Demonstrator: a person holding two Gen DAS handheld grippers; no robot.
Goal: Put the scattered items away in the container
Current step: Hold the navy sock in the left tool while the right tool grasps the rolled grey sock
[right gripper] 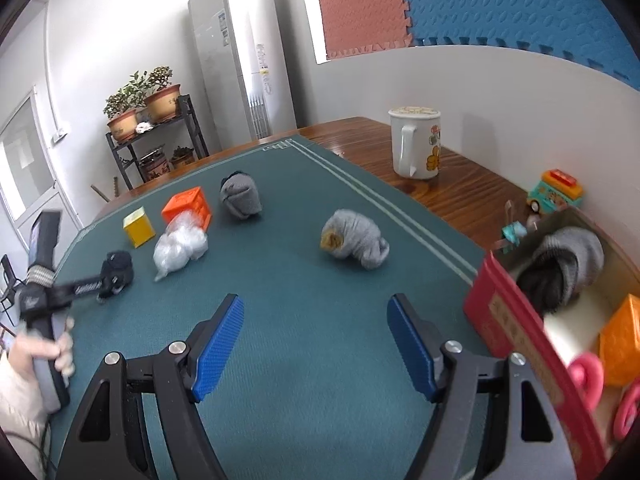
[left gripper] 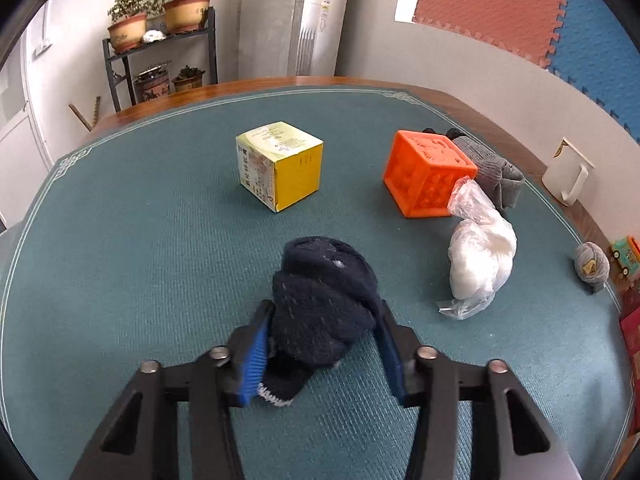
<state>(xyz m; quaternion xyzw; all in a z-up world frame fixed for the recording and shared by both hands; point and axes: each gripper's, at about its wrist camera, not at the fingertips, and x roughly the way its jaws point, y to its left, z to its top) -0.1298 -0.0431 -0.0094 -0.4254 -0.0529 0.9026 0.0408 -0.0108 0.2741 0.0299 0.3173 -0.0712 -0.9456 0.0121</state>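
Note:
My left gripper (left gripper: 324, 316) is shut on a dark navy rolled sock (left gripper: 324, 300) just above the green mat; both also show in the right wrist view, sock (right gripper: 118, 266). My right gripper (right gripper: 316, 320) is open and empty over the mat, left of the red box (right gripper: 516, 320). The box holds a grey-black sock roll (right gripper: 564, 268), an orange block (right gripper: 622, 340) and pink rings (right gripper: 586, 380). On the mat lie a yellow box (left gripper: 280, 166), an orange cube (left gripper: 428, 174), a white plastic bag (left gripper: 478, 256), a dark grey sock (left gripper: 494, 172) and a light grey sock roll (right gripper: 356, 240).
A white mug (right gripper: 416, 144) stands on the bare wood at the far right. A toy bus (right gripper: 554, 192) sits by the wall behind the box. A plant shelf (right gripper: 154, 140) and a white floor air conditioner (right gripper: 244, 52) stand beyond the table.

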